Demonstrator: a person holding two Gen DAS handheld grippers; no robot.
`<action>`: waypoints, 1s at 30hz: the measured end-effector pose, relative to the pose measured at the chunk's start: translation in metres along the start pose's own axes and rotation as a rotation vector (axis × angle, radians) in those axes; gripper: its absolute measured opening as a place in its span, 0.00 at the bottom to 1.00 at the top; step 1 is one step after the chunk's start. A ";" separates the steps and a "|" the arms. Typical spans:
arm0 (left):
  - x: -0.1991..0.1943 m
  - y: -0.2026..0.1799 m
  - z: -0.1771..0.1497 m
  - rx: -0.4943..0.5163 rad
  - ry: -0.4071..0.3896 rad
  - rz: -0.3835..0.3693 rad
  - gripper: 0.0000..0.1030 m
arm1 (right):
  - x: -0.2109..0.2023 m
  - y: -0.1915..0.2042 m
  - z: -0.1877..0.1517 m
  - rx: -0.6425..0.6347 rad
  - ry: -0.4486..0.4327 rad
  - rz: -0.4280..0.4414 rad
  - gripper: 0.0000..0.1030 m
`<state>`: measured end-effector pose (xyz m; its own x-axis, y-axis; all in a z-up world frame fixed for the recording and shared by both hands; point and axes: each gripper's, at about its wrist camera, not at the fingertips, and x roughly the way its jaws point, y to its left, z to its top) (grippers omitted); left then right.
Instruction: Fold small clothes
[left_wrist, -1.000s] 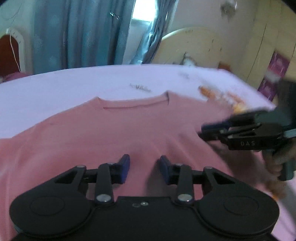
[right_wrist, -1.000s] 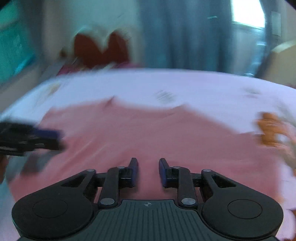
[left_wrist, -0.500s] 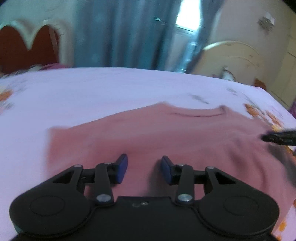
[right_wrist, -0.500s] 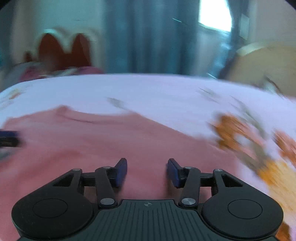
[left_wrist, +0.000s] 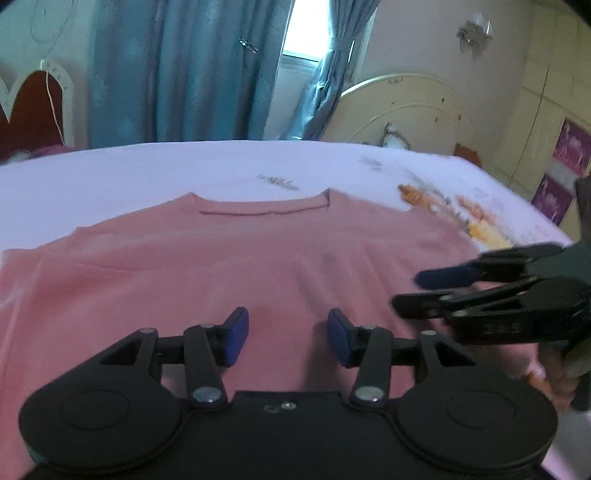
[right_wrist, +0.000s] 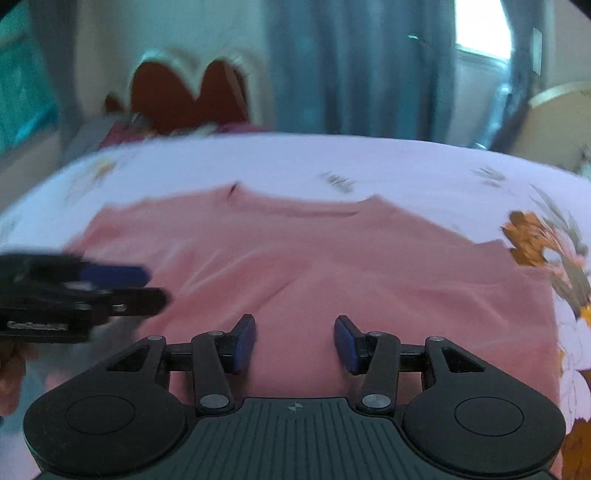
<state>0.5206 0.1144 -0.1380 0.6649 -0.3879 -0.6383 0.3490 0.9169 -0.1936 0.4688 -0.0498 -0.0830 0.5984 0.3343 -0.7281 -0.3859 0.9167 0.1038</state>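
— What's around the room?
— A bed (left_wrist: 110, 173) with a pale lilac sheet, orange flowers (left_wrist: 476, 221) printed near its right edge. Blue curtains (left_wrist: 177, 74) hang behind, a bright window (left_wrist: 299, 48) between them.
— And the walls?
— A red heart-shaped headboard (right_wrist: 188, 96) at the left, a cream rounded headboard (left_wrist: 406, 110) at the right, a wall lamp (left_wrist: 474, 33) above it.
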 end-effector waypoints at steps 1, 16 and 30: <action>-0.006 0.011 -0.004 -0.024 -0.006 0.006 0.45 | -0.004 -0.008 -0.002 0.014 -0.002 0.002 0.46; -0.073 0.025 -0.039 -0.064 -0.065 0.101 0.49 | -0.075 -0.044 -0.033 0.197 -0.022 -0.075 0.46; -0.064 0.008 -0.076 -0.031 0.033 0.161 0.48 | -0.071 -0.015 -0.067 0.128 0.060 -0.148 0.09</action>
<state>0.4307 0.1536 -0.1548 0.6883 -0.2329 -0.6871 0.2187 0.9696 -0.1096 0.3849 -0.1021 -0.0784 0.5973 0.1839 -0.7807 -0.2024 0.9764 0.0752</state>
